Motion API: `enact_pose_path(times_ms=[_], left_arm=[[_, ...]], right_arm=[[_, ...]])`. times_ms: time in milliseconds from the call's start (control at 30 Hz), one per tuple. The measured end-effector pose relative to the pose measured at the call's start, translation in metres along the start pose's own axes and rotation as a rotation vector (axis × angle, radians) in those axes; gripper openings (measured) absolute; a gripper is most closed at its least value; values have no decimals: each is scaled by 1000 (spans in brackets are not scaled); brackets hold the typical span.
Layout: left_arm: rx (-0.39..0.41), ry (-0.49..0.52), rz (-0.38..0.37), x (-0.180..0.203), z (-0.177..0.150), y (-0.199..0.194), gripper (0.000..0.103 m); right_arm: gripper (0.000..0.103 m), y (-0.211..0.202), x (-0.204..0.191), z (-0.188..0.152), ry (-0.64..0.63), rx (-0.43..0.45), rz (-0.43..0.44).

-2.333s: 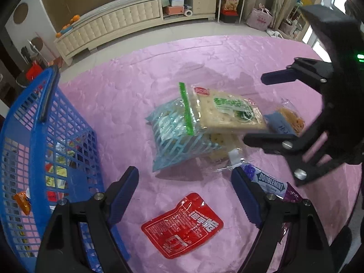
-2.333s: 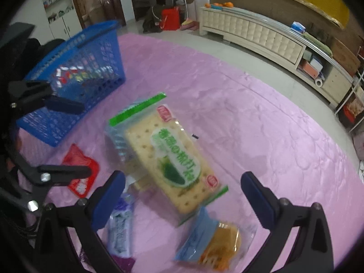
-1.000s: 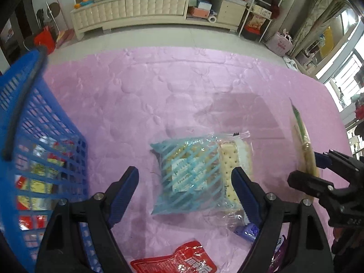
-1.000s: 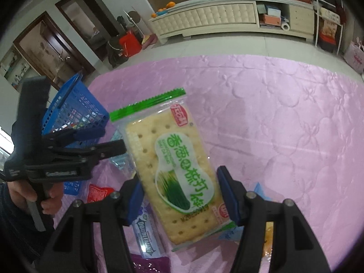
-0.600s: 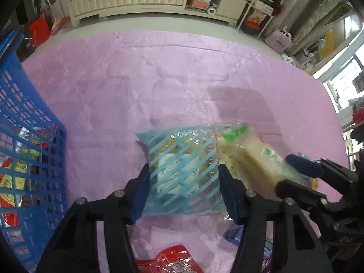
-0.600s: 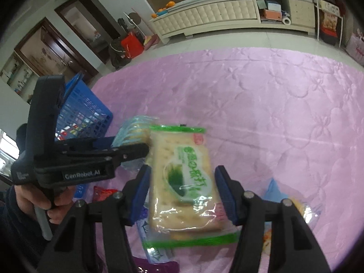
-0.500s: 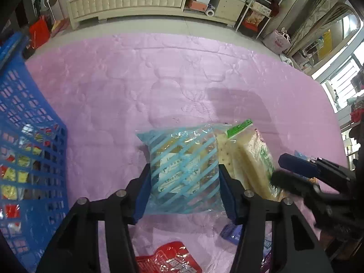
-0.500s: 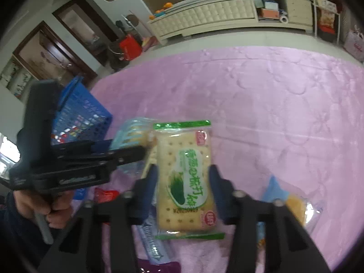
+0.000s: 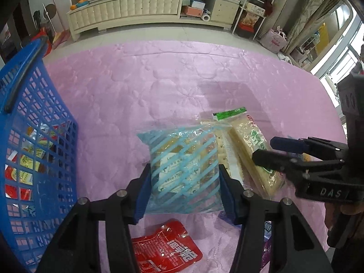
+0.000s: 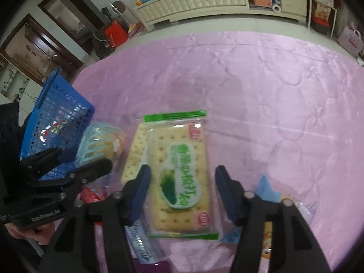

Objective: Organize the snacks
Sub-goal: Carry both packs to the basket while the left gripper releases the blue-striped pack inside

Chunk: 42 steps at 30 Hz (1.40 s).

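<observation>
**Desk:** Where is the blue-striped bag (image 9: 184, 170)?

**Photographer:** On the pink-quilted table (image 9: 136, 79), clamped in the left hand-held gripper (image 9: 184, 186). Both blue pads (image 9: 143, 195) press into its sides. Biscuits show through the striped film. Whether the bag is clear of the cloth, I cannot tell.

**Desk:** And the right hand-held gripper (image 10: 183, 182)?

**Photographer:** Its jaws are opening. The green-edged cracker pack (image 10: 179, 177) lies flat between them, label up, with a gap on each side and neither pad touching it. That pack sits just right of the striped bag, resting partly on a clear pack of plain crackers (image 10: 136, 150), which touches the bag's right edge.

**Desk:** What else is around the bag?

**Photographer:** A red sachet (image 9: 166, 252) with white lettering lies flat just in front of it, nearer the left wrist camera. The blue basket (image 9: 34, 136) stands well to its left, with colourful packets visible through the mesh. Beyond the cracker pack, farther right of the bag, lies a blue-and-orange snack packet (image 10: 268, 204), partly hidden by a gripper finger. A purple-and-white gum pack (image 10: 138, 243), blurred, lies in front of the bag to its right.

**Desk:** Any people?

**Photographer:** Only a hand (image 10: 29, 232) gripping the left tool's handle. Behind the table runs a long cream cabinet (image 9: 136, 6).
</observation>
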<state>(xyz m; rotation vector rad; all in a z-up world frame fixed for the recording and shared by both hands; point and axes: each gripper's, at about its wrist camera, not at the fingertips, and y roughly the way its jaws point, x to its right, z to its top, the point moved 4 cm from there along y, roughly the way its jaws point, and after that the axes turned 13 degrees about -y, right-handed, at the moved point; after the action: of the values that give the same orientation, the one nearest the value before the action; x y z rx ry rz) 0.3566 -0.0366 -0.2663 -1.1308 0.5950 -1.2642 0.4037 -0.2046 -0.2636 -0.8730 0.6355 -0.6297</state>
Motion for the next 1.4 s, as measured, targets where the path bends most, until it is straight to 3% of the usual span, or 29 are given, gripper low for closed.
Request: enact_pose_path(times_ms=[200,267,300,500,700,1067,1400], left_arm=[[19,21,17,2,-6,-1,52],[18,25,22,0,-8,-2,52],[16,31,26,0,-9,-2,52],[46,53,0,0,-13,-24,52],[93,69,-33,4,-18,-66,52],[229,112,-74,-4,-39,-177,52],[312,107,-59,-58,-39,-248,52]], right_arm=[[72,12,-11,-1,-48,-38,-35],[68,14,-15,-1,-83,-47,-54],[58,14,-21,1,-116,-56,-85],[58,-4,-44,-7,-172,-28,-96],[58,-50,-70,-10,-170,24,-116],[58,-135,-145,-10,-208,161,-155],[58,-158,-195,4,-197,237,-103]])
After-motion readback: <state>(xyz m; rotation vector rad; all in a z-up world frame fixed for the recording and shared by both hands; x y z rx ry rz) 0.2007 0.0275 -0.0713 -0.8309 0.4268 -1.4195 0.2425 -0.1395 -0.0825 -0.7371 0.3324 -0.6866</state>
